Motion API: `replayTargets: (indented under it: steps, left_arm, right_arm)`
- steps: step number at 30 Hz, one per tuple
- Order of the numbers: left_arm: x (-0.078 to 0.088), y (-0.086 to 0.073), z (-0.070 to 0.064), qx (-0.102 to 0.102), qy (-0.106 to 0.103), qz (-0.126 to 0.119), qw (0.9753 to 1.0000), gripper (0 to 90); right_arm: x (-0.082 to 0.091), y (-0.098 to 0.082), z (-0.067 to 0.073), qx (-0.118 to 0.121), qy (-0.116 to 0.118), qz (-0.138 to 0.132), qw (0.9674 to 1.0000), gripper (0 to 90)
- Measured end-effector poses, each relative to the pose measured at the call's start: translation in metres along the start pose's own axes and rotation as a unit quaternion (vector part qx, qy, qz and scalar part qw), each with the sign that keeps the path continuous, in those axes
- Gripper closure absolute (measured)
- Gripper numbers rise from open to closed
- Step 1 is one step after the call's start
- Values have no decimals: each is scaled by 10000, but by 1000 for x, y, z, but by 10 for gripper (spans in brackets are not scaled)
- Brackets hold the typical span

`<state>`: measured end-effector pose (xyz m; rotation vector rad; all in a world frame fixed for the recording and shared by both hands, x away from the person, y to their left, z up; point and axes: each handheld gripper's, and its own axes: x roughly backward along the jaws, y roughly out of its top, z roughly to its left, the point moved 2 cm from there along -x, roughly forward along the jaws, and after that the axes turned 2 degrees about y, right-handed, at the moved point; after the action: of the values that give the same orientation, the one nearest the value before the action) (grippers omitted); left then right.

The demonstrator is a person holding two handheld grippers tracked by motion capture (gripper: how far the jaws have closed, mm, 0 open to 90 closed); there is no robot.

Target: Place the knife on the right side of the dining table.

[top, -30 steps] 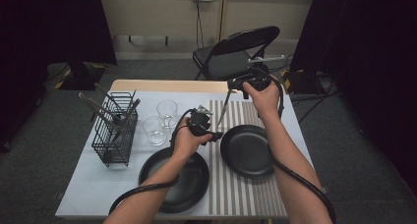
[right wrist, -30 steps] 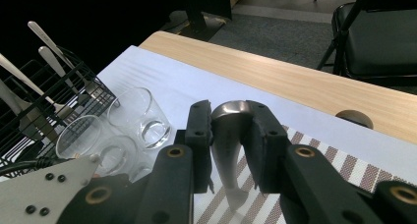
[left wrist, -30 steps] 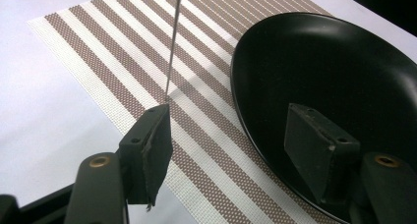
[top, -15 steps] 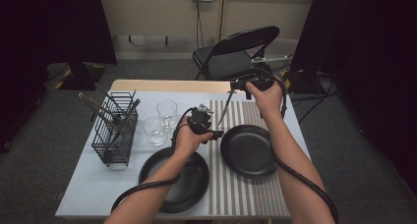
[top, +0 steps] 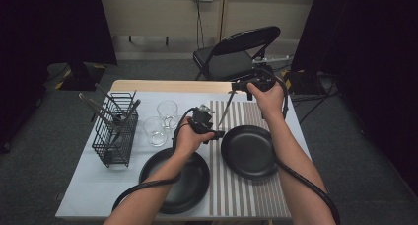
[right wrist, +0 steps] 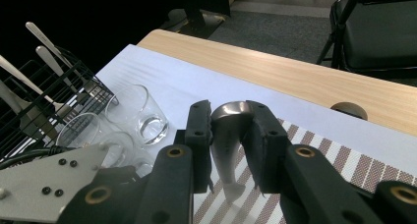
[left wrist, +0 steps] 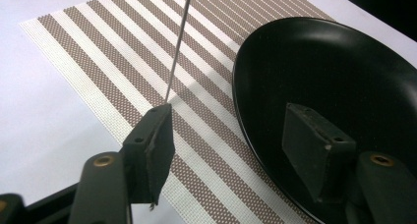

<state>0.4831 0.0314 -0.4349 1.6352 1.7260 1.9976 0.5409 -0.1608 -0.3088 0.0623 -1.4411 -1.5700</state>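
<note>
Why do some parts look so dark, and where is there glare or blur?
High view: black curtains swallow the light; the table is evenly lit. Left gripper view: soft glare on the black plate, near fingers slightly blurred. Right gripper view: shine on the spoon and glasses.

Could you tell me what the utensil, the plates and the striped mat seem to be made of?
The utensil looks like polished steel: silvery, with bright glints. The right plate and the left plate are glossy black, with soft highlights; ceramic or melamine, I cannot tell which. The mat looks like woven vinyl or fabric, by its mesh of brown and white stripes.
</note>
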Motion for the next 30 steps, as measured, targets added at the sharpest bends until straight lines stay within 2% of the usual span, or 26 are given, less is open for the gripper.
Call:
replayTargets:
  steps: [6, 12, 19, 30]
  left_arm:
    - [-3, 2, 2, 44, 77, -26, 10000, 397]
    - [-6, 5, 1, -12, 62, -30, 10000, 418]
    - [-9, 9, 3, -38, 142, -32, 9999, 461]
    - [-16, 7, 10, -39, 185, -14, 9998, 504]
  right_arm:
    - [1, 0, 1, 8, -4, 47, 10000, 732]
    - [1, 0, -1, -29, 7, 28, 10000, 733]
    - [2, -1, -3, -64, 34, 38, 10000, 733]
    - [3, 0, -4, -56, 45, 67, 10000, 732]
